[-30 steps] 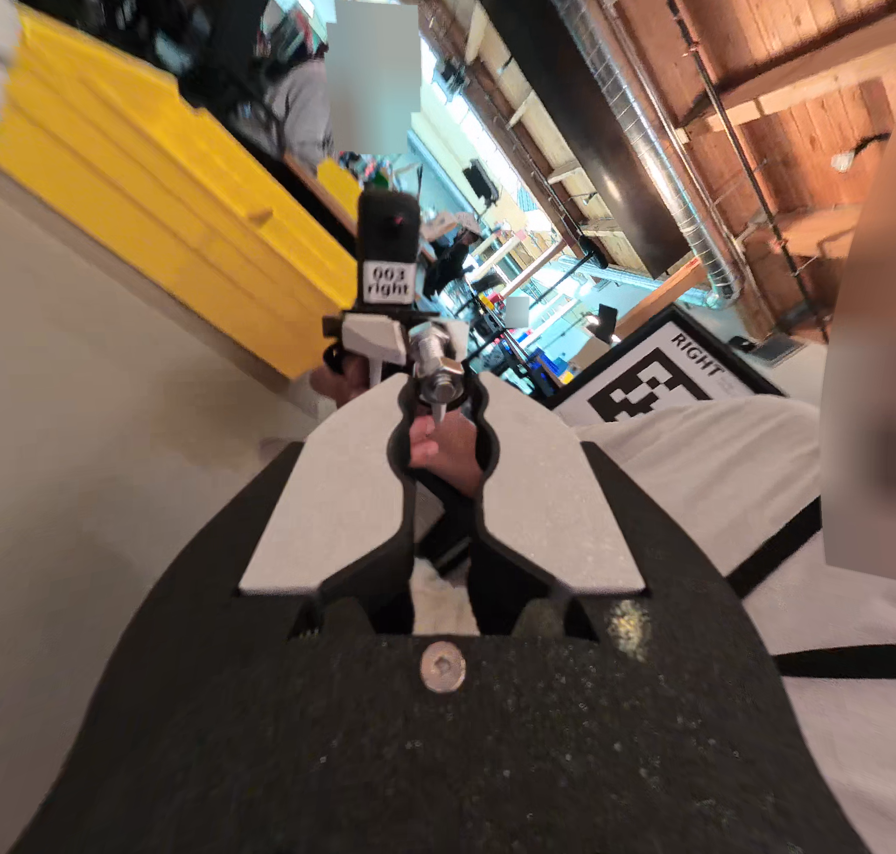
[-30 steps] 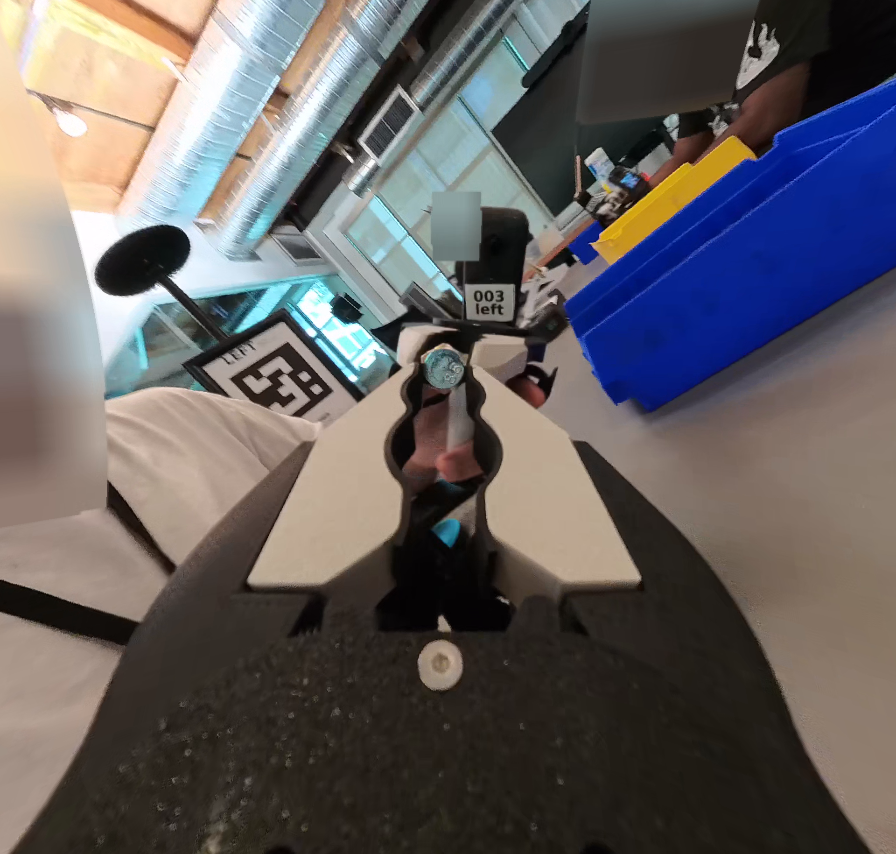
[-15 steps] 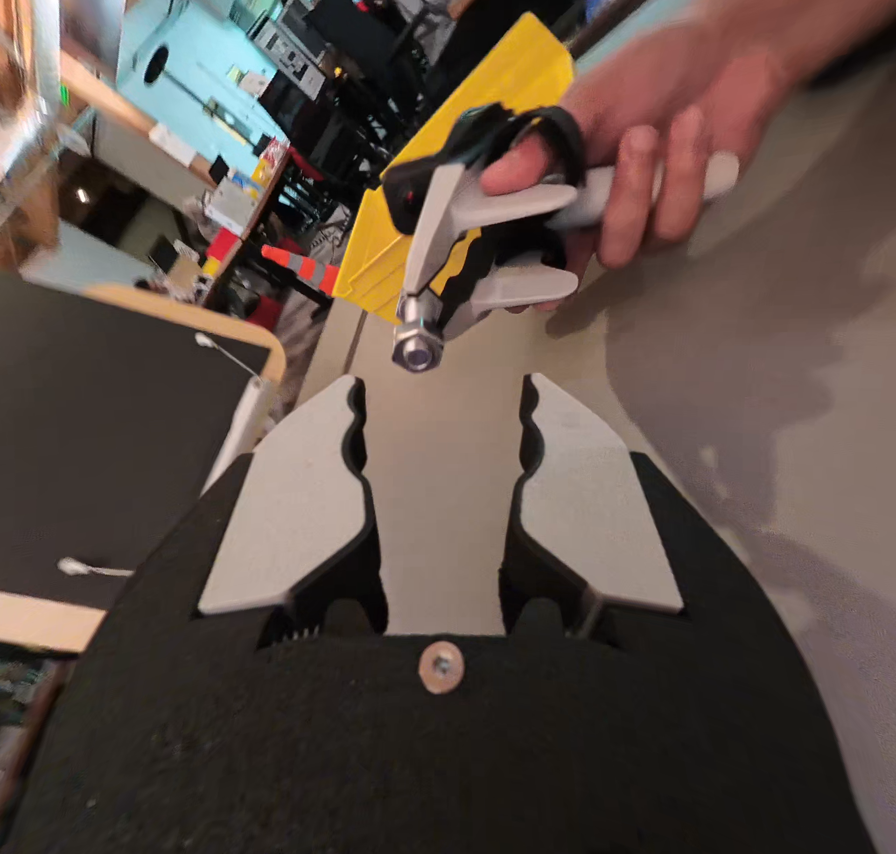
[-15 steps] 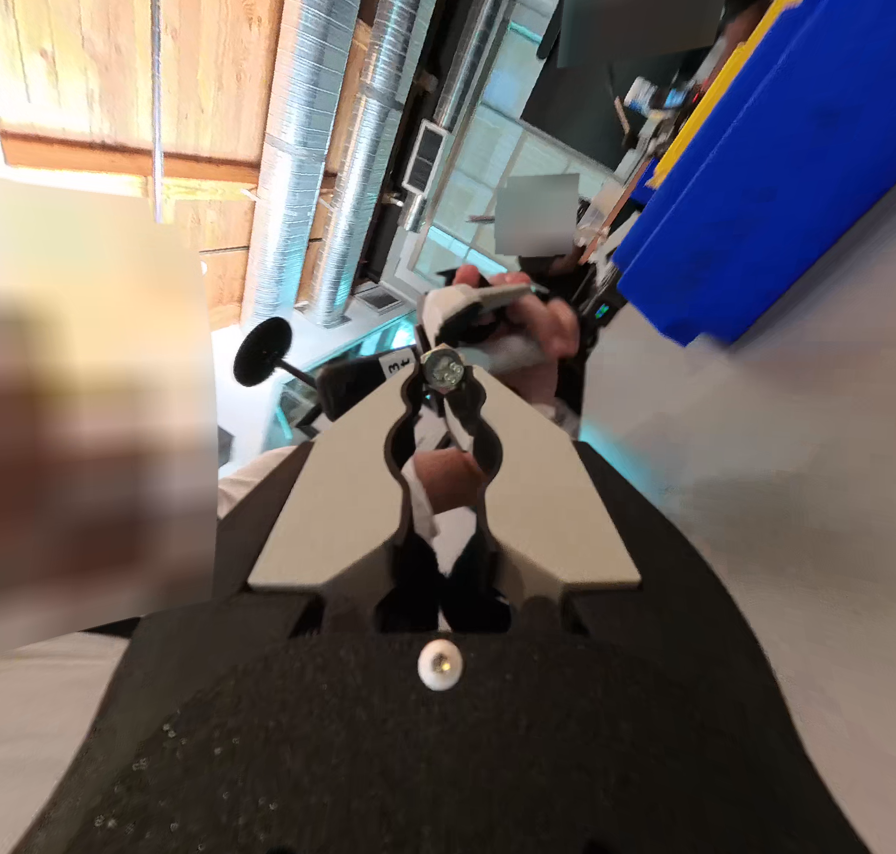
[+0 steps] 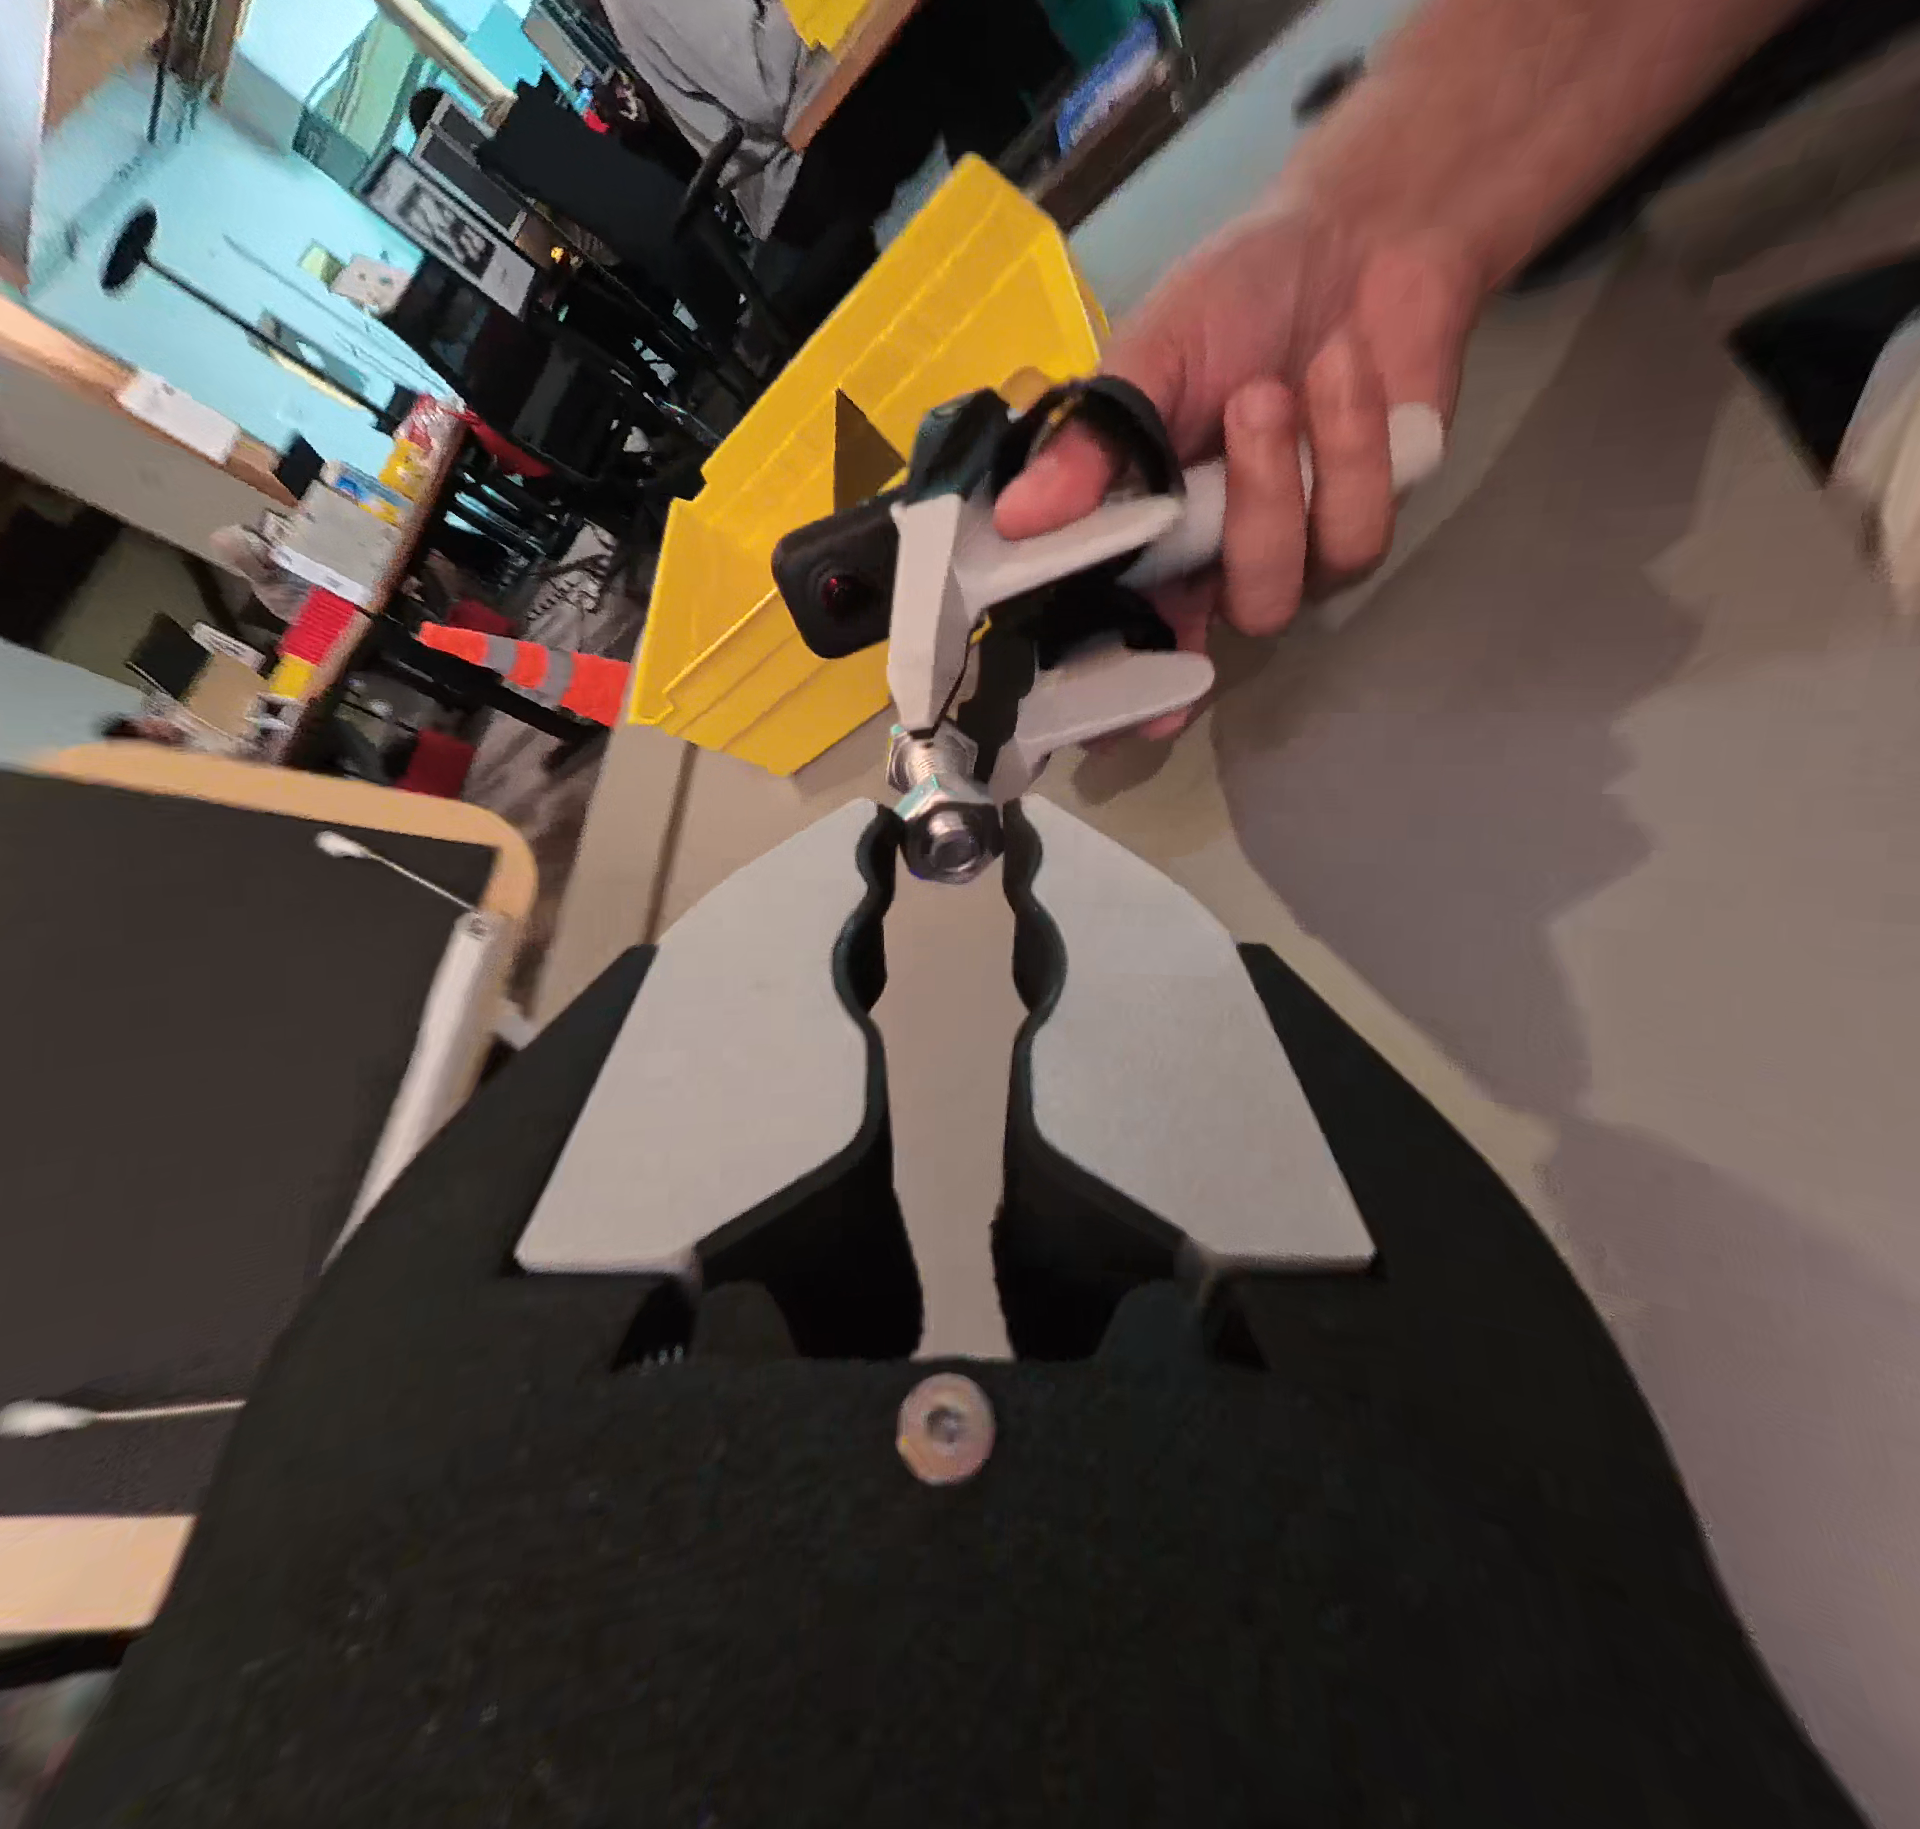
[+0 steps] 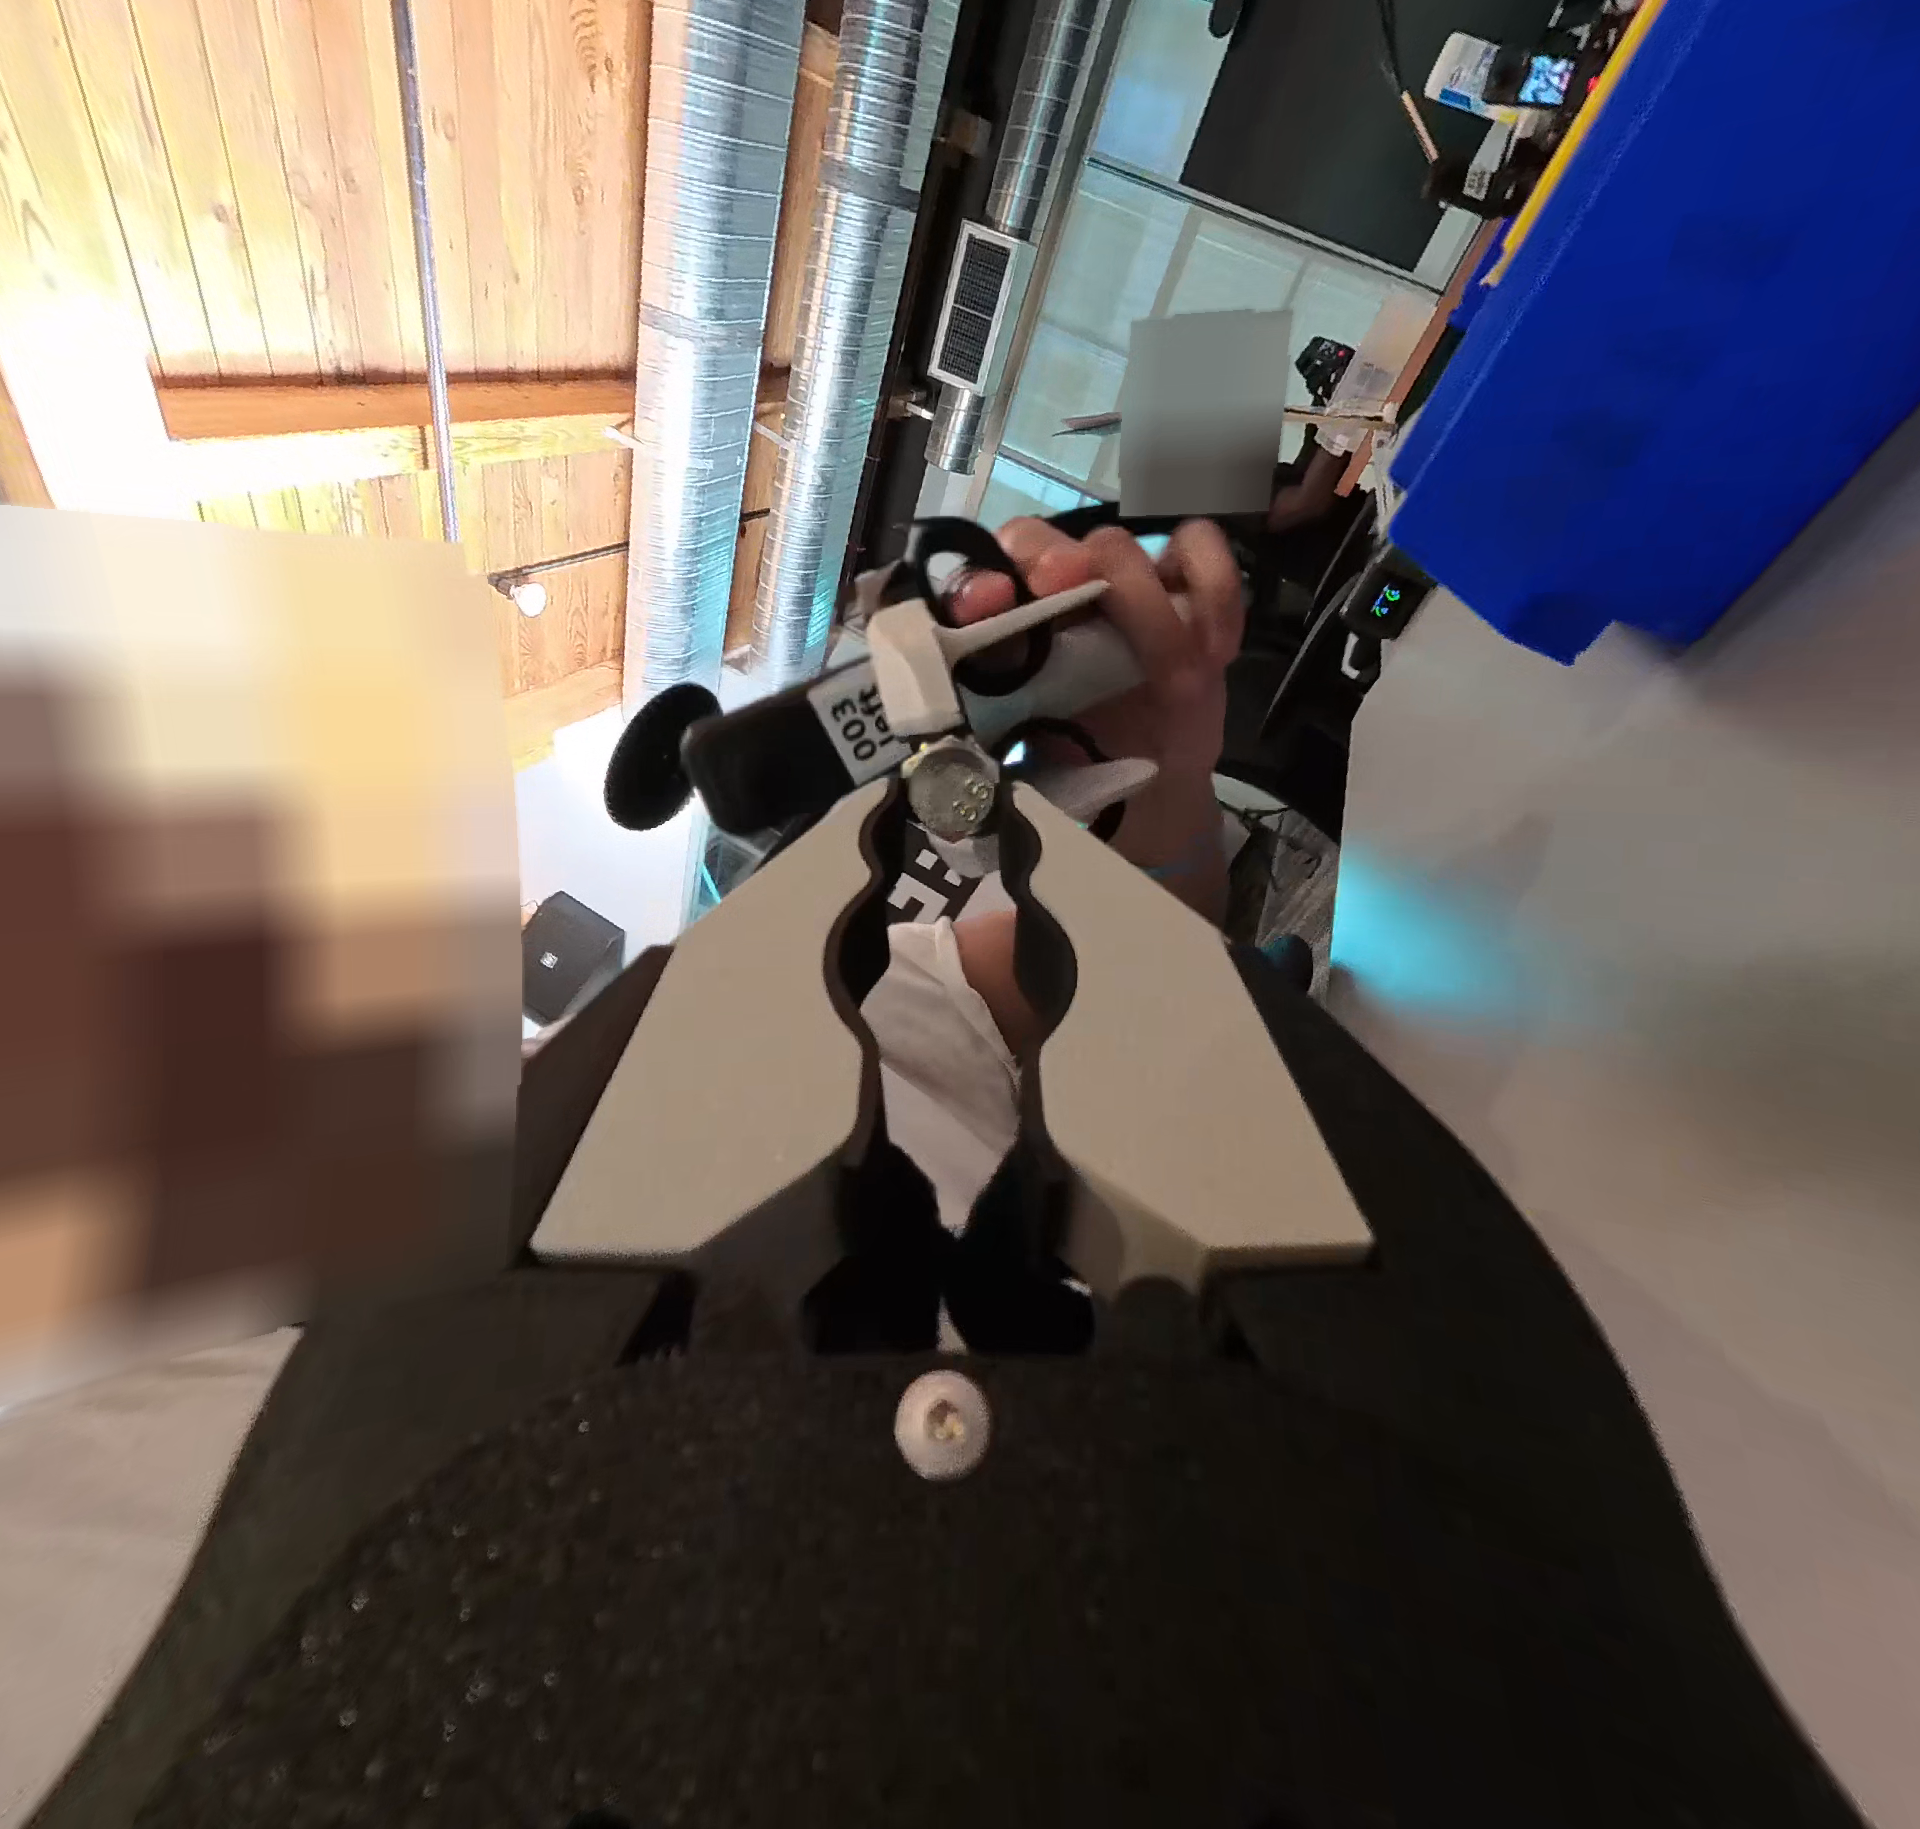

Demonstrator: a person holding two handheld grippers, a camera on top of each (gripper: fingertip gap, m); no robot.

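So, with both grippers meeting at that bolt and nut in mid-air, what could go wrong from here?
1. The right gripper pinches the bolt by its head at the very fingertips; twisting could lever it out, dropping it to the table.
2. The left gripper closes on the nut only at its tips, so it may slip off.
3. The two tools meet at an angle; the nut might bind.

This is a workshop or a robotics lab inside an industrial building. The ceiling of bare wooden planks (image 6: 291, 169) carries silver ribbed metal air ducts (image 6: 707, 273). Large yellow plastic storage bins (image 5: 894, 449) and blue plastic storage bins (image 6: 1683, 325) stand on a grey worktable (image 5: 1558, 844). Behind are crowded benches with black equipment cases (image 5: 582, 190).
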